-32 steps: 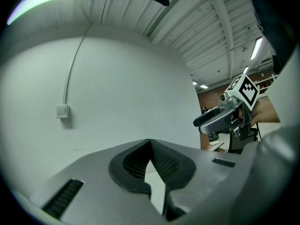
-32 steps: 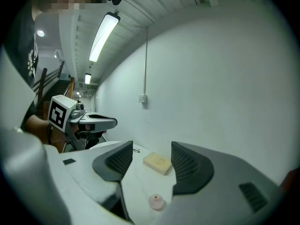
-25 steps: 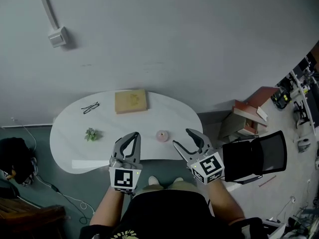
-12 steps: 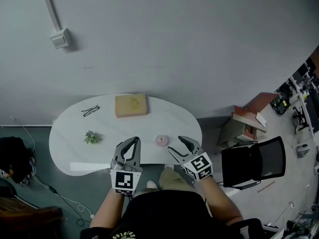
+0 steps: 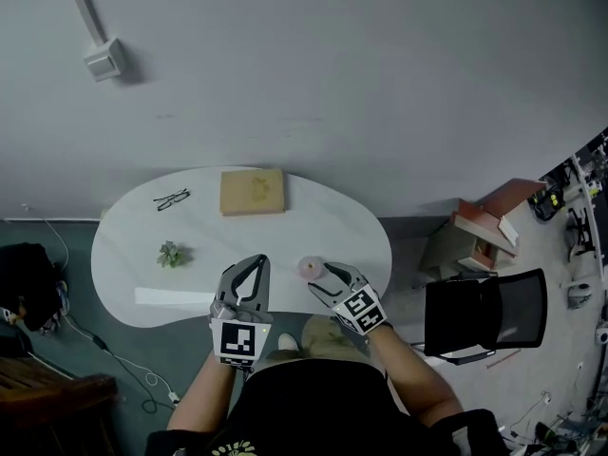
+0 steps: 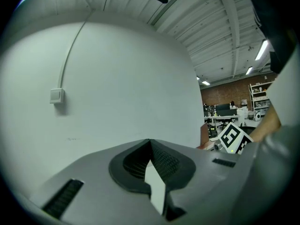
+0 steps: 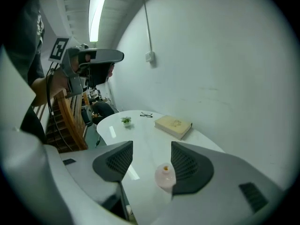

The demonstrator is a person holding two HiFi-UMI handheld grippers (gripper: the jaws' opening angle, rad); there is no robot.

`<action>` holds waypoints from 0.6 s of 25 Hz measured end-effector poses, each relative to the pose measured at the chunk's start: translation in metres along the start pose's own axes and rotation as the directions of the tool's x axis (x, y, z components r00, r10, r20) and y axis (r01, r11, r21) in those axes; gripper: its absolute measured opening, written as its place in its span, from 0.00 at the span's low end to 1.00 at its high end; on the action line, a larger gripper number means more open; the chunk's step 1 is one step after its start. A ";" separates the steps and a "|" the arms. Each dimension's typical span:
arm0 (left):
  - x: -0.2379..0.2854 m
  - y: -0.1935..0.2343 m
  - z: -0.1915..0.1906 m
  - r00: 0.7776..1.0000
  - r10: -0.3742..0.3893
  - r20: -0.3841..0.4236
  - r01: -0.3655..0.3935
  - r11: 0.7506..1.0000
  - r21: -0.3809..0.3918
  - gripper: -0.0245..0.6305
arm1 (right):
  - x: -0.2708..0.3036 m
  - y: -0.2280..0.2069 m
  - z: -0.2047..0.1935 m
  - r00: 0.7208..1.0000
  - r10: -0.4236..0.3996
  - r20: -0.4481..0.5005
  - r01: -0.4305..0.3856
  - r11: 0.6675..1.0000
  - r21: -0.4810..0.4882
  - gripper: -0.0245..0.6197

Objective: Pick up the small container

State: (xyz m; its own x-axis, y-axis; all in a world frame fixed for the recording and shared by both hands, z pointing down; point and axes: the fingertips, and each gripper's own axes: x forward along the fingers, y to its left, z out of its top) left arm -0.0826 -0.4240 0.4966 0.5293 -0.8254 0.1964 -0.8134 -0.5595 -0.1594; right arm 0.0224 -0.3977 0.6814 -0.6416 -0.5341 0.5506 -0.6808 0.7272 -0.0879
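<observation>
The small container (image 5: 310,268) is a pale pink pot with an orange dot on top, standing near the front edge of the white table (image 5: 332,226). My right gripper (image 5: 319,281) is open just to its right and front. In the right gripper view the small container (image 7: 165,176) stands on the table between the jaws of the right gripper (image 7: 150,162), close beside the right pad and apart from the left one. My left gripper (image 5: 255,264) hovers over the table's front edge, left of the pot. In its own view, the left gripper (image 6: 150,142) is shut and empty, pointing at the wall.
A tan book (image 5: 253,191) lies at the table's back, glasses (image 5: 172,199) to its left, and a small green plant (image 5: 171,254) at the left. A black chair (image 5: 484,313) and stacked boxes (image 5: 484,226) stand right of the table. Wooden furniture (image 7: 70,125) stands beyond the table's far end.
My right gripper has moved left and forward over the table edge, bringing its open jaws around the pink container. The left gripper has stayed shut and nearly still.
</observation>
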 end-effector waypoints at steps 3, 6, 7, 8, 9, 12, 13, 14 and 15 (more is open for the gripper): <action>0.014 0.000 -0.004 1.000 0.007 -0.010 -0.007 1.000 -0.005 0.04 | 0.024 -0.009 -0.019 0.998 0.020 -0.054 -0.021 1.000 -0.014 0.45; 0.028 -0.002 -0.009 0.999 0.006 -0.036 -0.006 1.000 0.002 0.04 | 0.043 -0.016 -0.037 0.993 0.038 -0.108 -0.042 0.998 -0.039 0.45; 0.032 -0.002 -0.010 0.999 0.006 -0.042 -0.006 1.000 0.004 0.04 | 0.048 -0.018 -0.042 0.991 0.046 -0.126 -0.053 0.997 -0.053 0.44; 0.036 -0.003 -0.011 0.999 0.007 -0.046 -0.007 1.000 0.005 0.04 | 0.053 -0.020 -0.046 0.988 0.052 -0.143 -0.062 0.996 -0.068 0.43; 0.040 -0.003 -0.011 0.999 0.010 -0.049 -0.009 1.000 0.006 0.04 | 0.058 -0.022 -0.050 0.986 0.057 -0.155 -0.070 0.994 -0.079 0.41; 0.050 -0.002 -0.012 0.998 0.020 -0.063 -0.020 1.000 0.004 0.04 | 0.071 -0.028 -0.062 0.980 0.076 -0.184 -0.092 0.993 -0.079 0.38; 0.052 -0.002 -0.014 0.997 0.023 -0.070 -0.022 1.000 0.002 0.04 | 0.075 -0.029 -0.063 0.979 0.083 -0.187 -0.100 0.992 -0.083 0.38; 0.054 -0.002 -0.015 0.997 0.024 -0.077 -0.024 1.000 -0.001 0.04 | 0.079 -0.029 -0.064 0.978 0.090 -0.190 -0.109 0.990 -0.091 0.37; 0.056 -0.003 -0.017 0.996 0.025 -0.084 -0.025 1.000 -0.002 0.04 | 0.082 -0.029 -0.065 0.976 0.097 -0.195 -0.118 0.988 -0.100 0.37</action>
State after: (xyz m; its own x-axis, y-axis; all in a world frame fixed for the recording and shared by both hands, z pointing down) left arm -0.0548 -0.4673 0.5245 0.4865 -0.8300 0.2729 -0.8270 -0.5382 -0.1625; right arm 0.0131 -0.4347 0.7829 -0.6231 -0.3670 0.6907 -0.5618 0.8244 -0.0687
